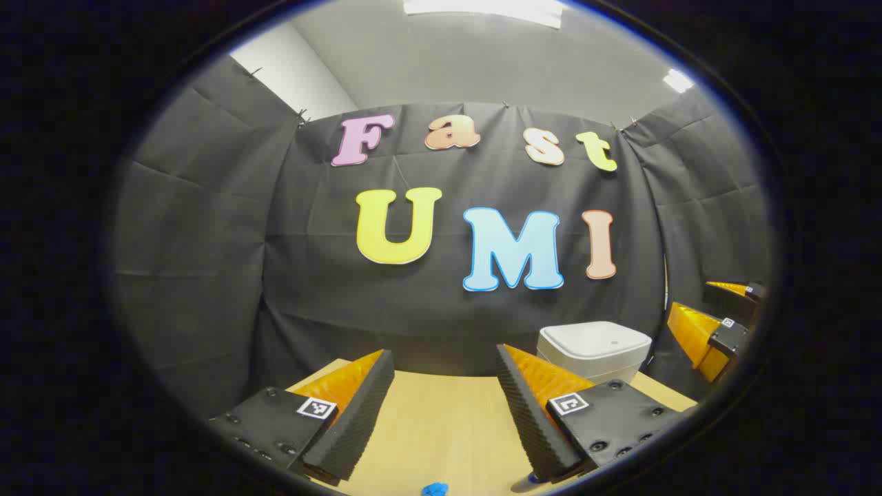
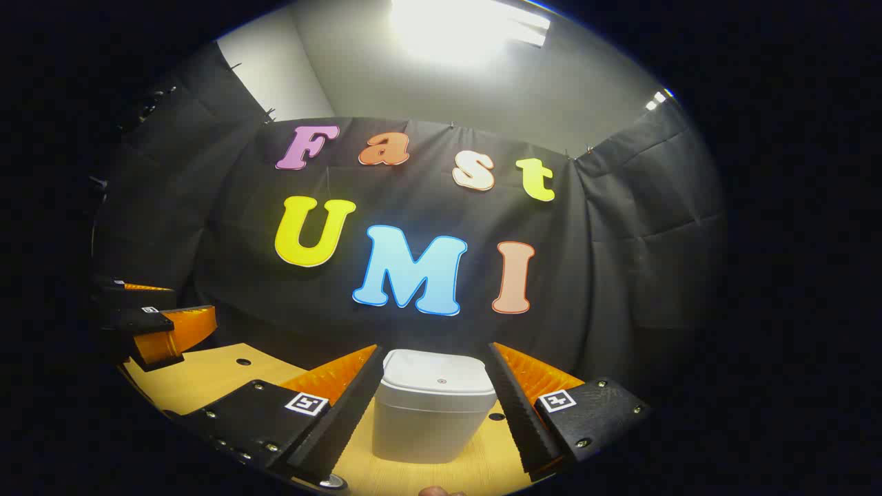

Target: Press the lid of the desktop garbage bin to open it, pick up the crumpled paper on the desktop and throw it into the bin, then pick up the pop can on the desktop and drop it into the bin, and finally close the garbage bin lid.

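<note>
Both grippers, left (image 1: 441, 386) and right (image 2: 434, 386), jaws spread, face the lidded bin (image 2: 434, 406)

Recording booth: black cloth walls (image 1: 207, 241), wooden table (image 1: 448, 427).

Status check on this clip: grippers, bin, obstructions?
Left gripper open, empty. Right gripper open, lined up on garbage bin. Lid closed. Nothing between.
</note>
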The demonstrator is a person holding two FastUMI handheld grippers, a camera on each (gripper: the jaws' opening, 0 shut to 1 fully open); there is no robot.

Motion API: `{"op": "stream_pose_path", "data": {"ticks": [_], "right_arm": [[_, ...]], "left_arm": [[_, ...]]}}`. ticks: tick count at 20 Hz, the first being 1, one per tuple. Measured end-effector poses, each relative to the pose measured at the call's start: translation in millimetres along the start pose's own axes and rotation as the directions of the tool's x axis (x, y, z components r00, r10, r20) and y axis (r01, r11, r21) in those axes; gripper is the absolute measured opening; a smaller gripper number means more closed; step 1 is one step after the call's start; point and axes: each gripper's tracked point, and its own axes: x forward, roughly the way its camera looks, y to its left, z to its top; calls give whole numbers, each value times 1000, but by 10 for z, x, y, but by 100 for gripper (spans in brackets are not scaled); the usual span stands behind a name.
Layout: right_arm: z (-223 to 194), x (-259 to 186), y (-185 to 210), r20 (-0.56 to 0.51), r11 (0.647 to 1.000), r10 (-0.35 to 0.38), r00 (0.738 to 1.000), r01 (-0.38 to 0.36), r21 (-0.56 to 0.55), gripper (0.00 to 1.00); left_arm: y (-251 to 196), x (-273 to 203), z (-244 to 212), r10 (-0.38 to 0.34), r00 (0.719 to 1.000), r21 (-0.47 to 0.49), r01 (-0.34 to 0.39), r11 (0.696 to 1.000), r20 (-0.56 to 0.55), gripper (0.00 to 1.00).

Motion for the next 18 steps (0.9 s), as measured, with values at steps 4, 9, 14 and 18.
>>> {"op": "stream_pose_path", "data": {"ticks": [4, 9, 14, 18], "right_arm": [[-76, 48, 35, -18, 1000, 14, 1000, -14, 4, 95], [-130, 68, 46, -36, 1000, 11, 999, -11, 9, 95], [-221, 120, 37, -67, 1000, -5, 998, 6, 16, 95], [-272, 133, 28, -81, 1000, -17, 997, 18, 16, 95]], "left_arm": [[-66, 24, -6, -20, 1000, 10, 20, 1000, 8, 98], [-81, 87, -55, -34, 999, 3, 34, 999, -1, 98], [-89, 120, -135, -37, 999, 4, 37, 999, -14, 97], [-85, 126, -159, -35, 999, 7, 35, 999, -22, 98]]}}
